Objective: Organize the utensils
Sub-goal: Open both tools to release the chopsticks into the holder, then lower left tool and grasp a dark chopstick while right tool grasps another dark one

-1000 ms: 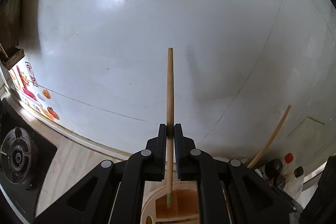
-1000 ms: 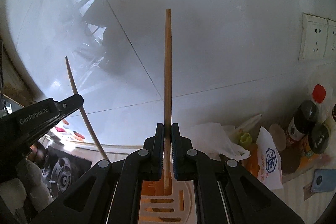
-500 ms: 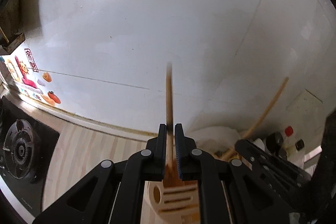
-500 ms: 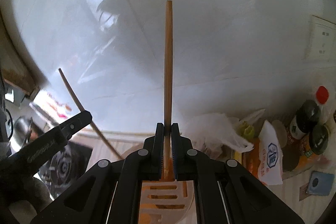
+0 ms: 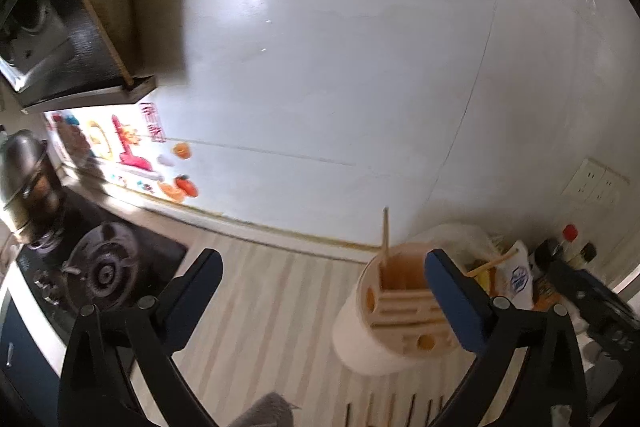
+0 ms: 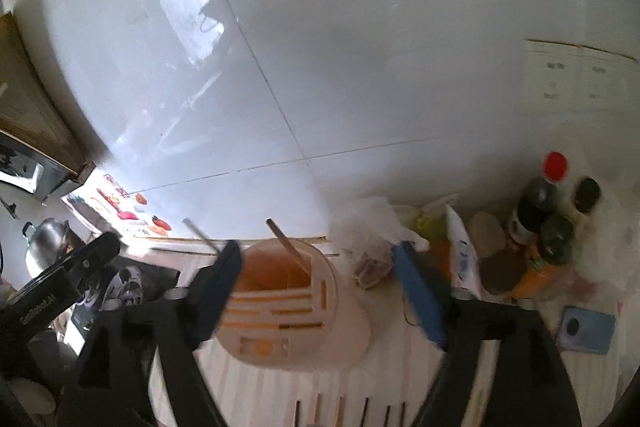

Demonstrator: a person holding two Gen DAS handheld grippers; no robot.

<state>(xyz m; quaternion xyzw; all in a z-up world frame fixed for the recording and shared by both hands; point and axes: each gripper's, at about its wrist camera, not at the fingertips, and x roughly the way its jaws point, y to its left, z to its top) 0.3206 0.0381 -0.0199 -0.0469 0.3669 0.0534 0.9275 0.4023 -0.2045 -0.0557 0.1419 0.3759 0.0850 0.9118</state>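
1. Hidden or unclear: both views are motion-blurred. A row of dark and pale sticks [image 6: 340, 413] at the counter's near edge is cut off by the frame, so their kind cannot be told. The lower part of each chopstick is hidden inside the holder.
2. Left tongs [image 5: 323, 283]: spread wide open, gripping nothing. The utensil holder [image 5: 394, 311] stands just inside the right finger, with one chopstick [image 5: 385, 233] rising upright from its rear compartment.
3. Right tongs [image 6: 318, 277]: also wide open and empty. The holder [image 6: 294, 303] sits between the fingers, nearer the left one; a chopstick [image 6: 288, 245] leans in its orange rear compartment.
4. Counter [image 5: 276, 303]: pale striped wood, meeting a white tiled wall [image 5: 360, 67] at its far edge. A gas hob [image 5: 102, 269] occupies the left end.
5. Right end of the counter: sauce bottles [image 6: 538, 211], a white plastic bag [image 6: 372, 223] and a blue card [image 6: 586, 329] lie clustered there. Wall sockets [image 6: 576, 83] are mounted above.
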